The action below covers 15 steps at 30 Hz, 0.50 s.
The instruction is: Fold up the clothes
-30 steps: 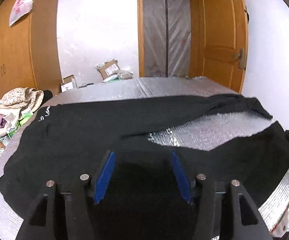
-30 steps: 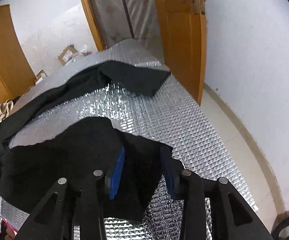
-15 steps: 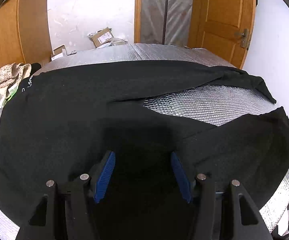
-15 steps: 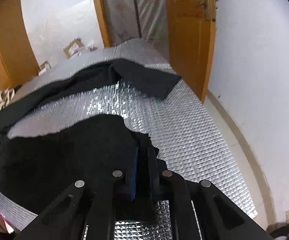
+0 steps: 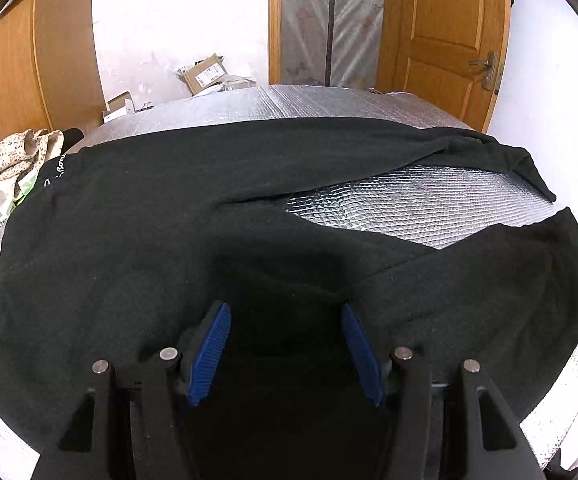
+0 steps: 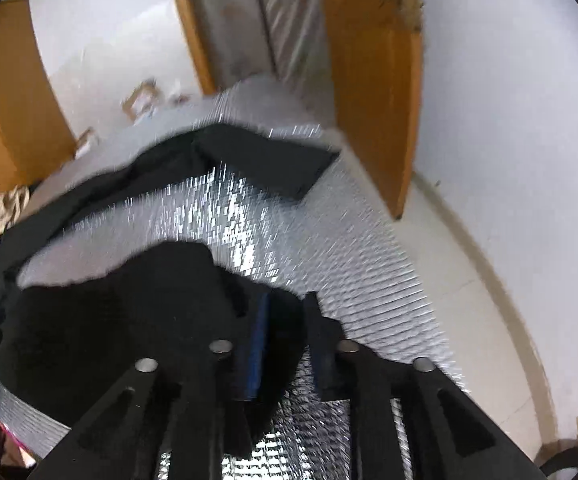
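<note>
Since a moment ago my right gripper (image 6: 285, 320) has gone from pinching the hem shut to parting again; its jaws are opening, with the edge of the black trousers (image 5: 137, 240) between the blue pads (image 6: 259, 344), and I cannot tell through the blur whether they press on the cloth. My left gripper (image 5: 285, 320) has dipped lower and tilted further down, so the cloth now fills more of its view.

The trousers are soft, matt, slightly fuzzy knit, laid flat across the desk (image 5: 429, 208), waistband to the left with small white lettering (image 5: 55, 172) near it. The two legs fork apart into a wedge that bares the silver cover, a shiny quilted foil with a fine diamond grid. The far leg ends in a squared cuff (image 6: 289, 164) lying flat; the near leg's end is a rumpled lobe under my right gripper.

My left gripper points steeply down over the seat of the trousers, its ribbed blue pads (image 5: 211, 352) spread wide, with cloth beneath them but nothing squeezed. My right one also slants down, at the desk's near right corner.

A cream floral cloth (image 5: 17, 156) lies heaped past the left edge, cardboard boxes (image 5: 205, 74) sit by the far wall, and a wooden door (image 5: 449, 32) stands open.
</note>
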{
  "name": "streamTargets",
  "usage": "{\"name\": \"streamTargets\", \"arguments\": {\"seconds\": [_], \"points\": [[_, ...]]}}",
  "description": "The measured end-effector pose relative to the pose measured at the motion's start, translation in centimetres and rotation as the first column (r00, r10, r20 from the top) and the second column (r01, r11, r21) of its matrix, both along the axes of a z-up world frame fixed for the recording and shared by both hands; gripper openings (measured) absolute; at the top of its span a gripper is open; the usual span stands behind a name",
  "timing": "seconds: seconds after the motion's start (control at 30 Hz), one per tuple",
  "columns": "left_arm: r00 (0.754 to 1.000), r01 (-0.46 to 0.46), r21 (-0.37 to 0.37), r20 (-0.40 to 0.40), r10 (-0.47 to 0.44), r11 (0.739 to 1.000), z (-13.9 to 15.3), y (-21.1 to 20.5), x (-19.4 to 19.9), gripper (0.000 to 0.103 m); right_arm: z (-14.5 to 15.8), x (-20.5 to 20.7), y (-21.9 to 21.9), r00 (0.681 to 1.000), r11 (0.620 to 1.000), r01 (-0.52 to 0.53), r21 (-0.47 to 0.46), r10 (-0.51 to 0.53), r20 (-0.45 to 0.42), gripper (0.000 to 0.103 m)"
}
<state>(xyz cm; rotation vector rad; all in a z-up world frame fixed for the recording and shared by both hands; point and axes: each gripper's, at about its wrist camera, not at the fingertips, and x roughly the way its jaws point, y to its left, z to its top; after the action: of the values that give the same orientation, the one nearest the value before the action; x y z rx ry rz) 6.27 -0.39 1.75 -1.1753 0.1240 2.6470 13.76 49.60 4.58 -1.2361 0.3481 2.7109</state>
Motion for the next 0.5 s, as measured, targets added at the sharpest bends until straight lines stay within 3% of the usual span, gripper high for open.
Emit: {"name": "streamTargets", "arguments": {"seconds": [0.1, 0.3, 0.43, 0.5], "points": [[1.0, -0.001, 0.001, 0.001, 0.001, 1.0, 0.0, 0.1, -0.1, 0.059, -0.3, -0.3, -0.1, 1.0, 1.0, -0.016, -0.003, 0.016, -0.005, 0.035], [1.0, 0.002, -0.001, 0.002, -0.002, 1.0, 0.0, 0.0, -0.1, 0.059, -0.6, -0.6, 0.3, 1.0, 1.0, -0.011, 0.0, 0.011, -0.009, 0.033], [1.0, 0.003, 0.001, 0.003, -0.003, 1.0, 0.0, -0.1, -0.2, 0.059, -0.3, -0.3, -0.5, 1.0, 1.0, -0.027, 0.006, 0.028, -0.009, 0.005], [1.0, 0.003, 0.002, 0.003, -0.003, 1.0, 0.0, -0.1, -0.2, 0.059, -0.2, -0.2, -1.0, 0.999, 0.999, -0.03, 0.023, 0.03, -0.013, 0.004]]}}
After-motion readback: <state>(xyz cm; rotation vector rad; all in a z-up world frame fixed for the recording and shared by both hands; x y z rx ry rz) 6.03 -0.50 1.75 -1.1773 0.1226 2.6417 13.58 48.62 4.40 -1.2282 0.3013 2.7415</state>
